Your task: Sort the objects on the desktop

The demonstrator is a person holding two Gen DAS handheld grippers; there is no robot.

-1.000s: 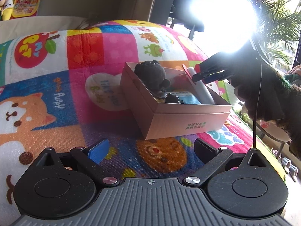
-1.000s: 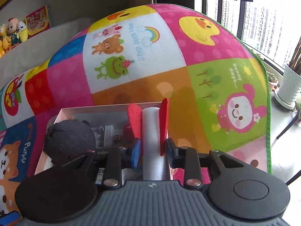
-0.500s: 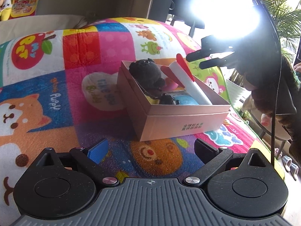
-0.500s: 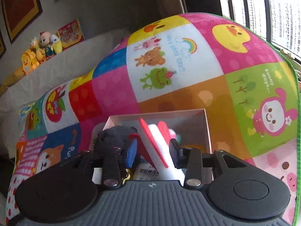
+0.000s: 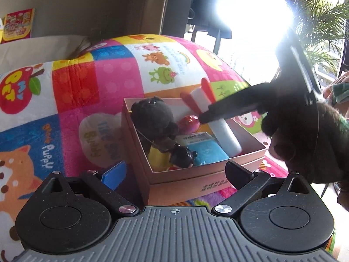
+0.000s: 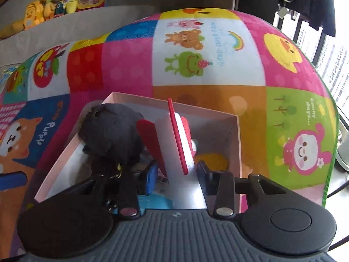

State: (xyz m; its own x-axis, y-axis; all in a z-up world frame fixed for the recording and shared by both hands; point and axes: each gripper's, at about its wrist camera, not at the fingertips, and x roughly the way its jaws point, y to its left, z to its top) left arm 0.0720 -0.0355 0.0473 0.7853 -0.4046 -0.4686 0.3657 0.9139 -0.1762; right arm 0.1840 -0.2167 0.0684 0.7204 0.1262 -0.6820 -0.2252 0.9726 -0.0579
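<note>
While we look along the left tongs (image 5: 174, 170), their black fingers stand spread wide with nothing between them, a blue pad (image 5: 114, 174) showing on one finger. Just beyond them sits the pale pink cardboard box (image 5: 196, 181) on the bright patchwork play mat with cartoon animals (image 5: 93, 83). Inside the box, nearest us, lie a small black-haired doll figure (image 5: 182, 157) and a light blue flat packet (image 5: 207, 152); behind them we see the dark grey plush toy (image 5: 152, 115) against the left wall and a shiny red round object (image 5: 188, 123) beside it.

From the right wrist view, our right tongs (image 6: 176, 174) hang over the box (image 6: 237, 152) and their jaws are closing; the white foam cylinder with red felt fins (image 6: 181, 148) lies between the fingers, leaning on the box's right side, but we cannot tell whether the pads press on it. In the left view the same cylinder (image 5: 224, 131) slants up out of the box, its finned end raised above the far rim, with the right tongs (image 5: 205, 118) reaching in at its middle.

Farther off, yellow plush toys (image 6: 43, 6) sit on a ledge
</note>
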